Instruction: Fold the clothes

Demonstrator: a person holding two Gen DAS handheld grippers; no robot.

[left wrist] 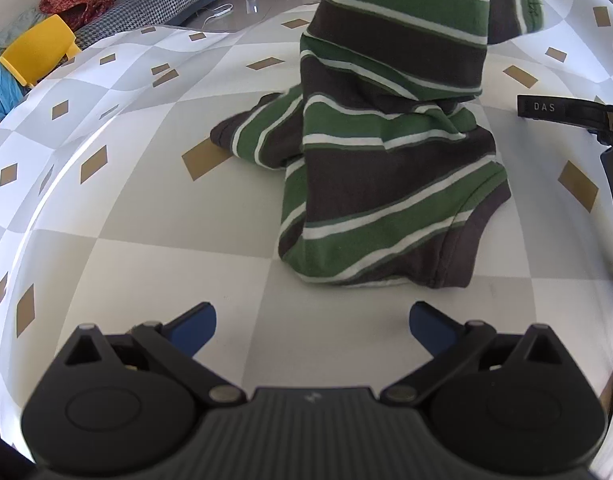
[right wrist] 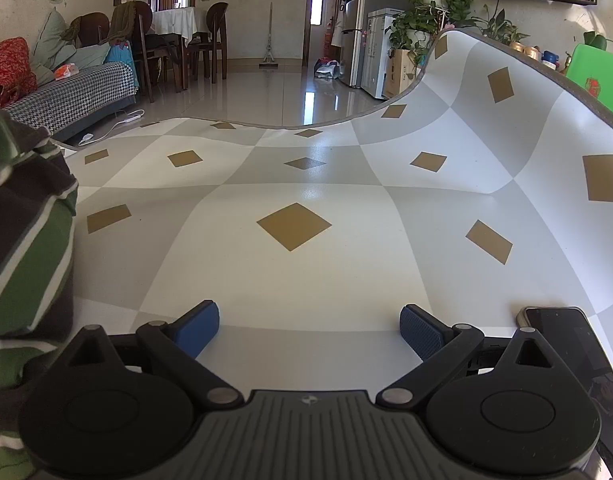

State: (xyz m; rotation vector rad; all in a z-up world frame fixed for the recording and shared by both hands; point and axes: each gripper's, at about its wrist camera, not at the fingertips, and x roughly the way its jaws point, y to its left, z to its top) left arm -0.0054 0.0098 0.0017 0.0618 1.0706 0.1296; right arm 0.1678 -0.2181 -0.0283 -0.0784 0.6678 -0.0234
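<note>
A green, dark brown and white striped garment hangs from above the top edge of the left wrist view, and its lower part is crumpled on the checkered tablecloth. What holds it up is out of view. My left gripper is open just in front of the garment's lower hem, apart from it. In the right wrist view the same garment fills the left edge. My right gripper is open over bare tablecloth, with nothing between its fingers.
A black phone lies by the right gripper's right finger. A dark device with a strap marked DAS sits at the right of the left wrist view. The tablecloth curls up at the far right. A sofa and chairs stand beyond.
</note>
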